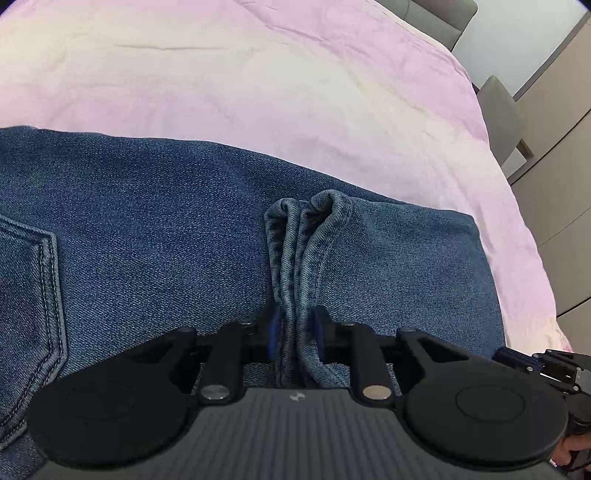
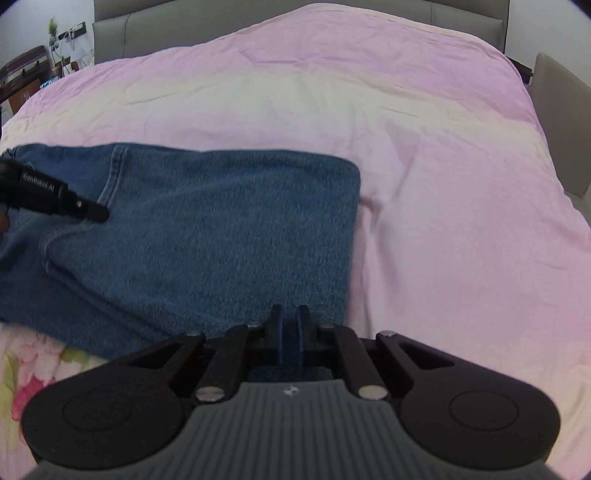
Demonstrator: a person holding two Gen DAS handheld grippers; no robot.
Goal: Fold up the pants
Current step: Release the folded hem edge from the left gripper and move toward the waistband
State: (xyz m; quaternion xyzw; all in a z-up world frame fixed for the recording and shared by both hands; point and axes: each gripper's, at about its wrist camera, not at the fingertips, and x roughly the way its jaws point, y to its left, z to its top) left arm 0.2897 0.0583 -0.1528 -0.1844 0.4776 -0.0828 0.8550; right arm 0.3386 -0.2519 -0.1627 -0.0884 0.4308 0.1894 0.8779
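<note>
Blue denim pants (image 1: pixel 166 229) lie folded on a pink bed cover (image 1: pixel 295 92), with a back pocket at the left edge of the left wrist view. My left gripper (image 1: pixel 295 325) is shut on a bunched, stitched hem of the pants (image 1: pixel 306 236), which stands up between its blue pads. In the right wrist view the pants (image 2: pixel 221 229) form a flat rectangle with a folded right edge. My right gripper (image 2: pixel 290 325) hovers over their near edge, jaws shut and nothing visibly pinched. The left gripper's black body (image 2: pixel 55 195) pokes in from the left there.
The pink bed cover (image 2: pixel 406 147) stretches far and right of the pants. A grey headboard (image 2: pixel 258 26) closes the far end. Grey chairs (image 1: pixel 502 122) and beige cabinets stand off the right side. A floral patch of cover (image 2: pixel 33 369) shows near left.
</note>
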